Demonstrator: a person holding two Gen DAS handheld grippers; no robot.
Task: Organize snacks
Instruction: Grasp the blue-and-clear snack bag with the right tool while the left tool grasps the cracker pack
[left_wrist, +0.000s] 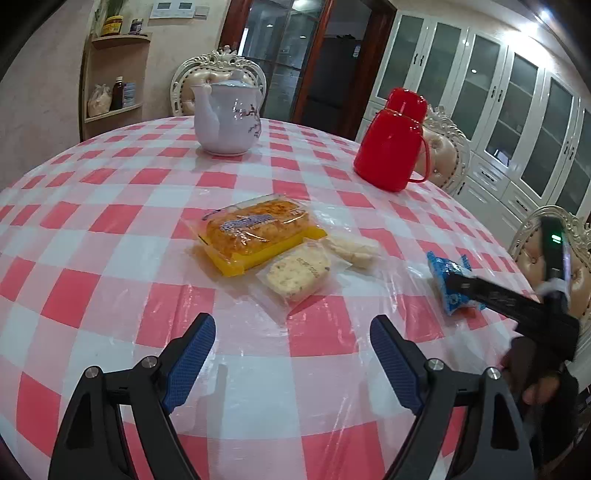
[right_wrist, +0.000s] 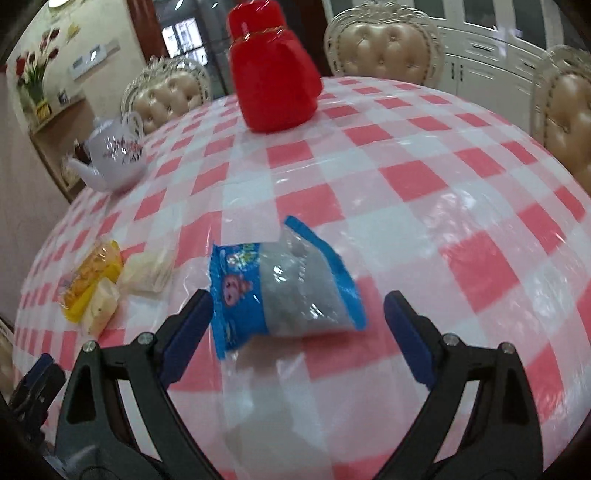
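My right claw (right_wrist: 298, 322) is wide open and holds nothing around the crinkly blue plastic snack packet (right_wrist: 280, 286) lying alone on the checked red-and-white tablecloth (right_wrist: 424, 206), so next I must lower, close and carry it to the snack pile (right_wrist: 107, 284), left claw (left_wrist: 293, 354) open and empty

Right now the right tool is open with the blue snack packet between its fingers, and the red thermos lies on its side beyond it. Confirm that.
Not quite. The red thermos stands upright on the checked tablecloth, as both wrist views show. The rest holds: the right tool is open, and the blue snack packet sits between its fingers, ungripped.
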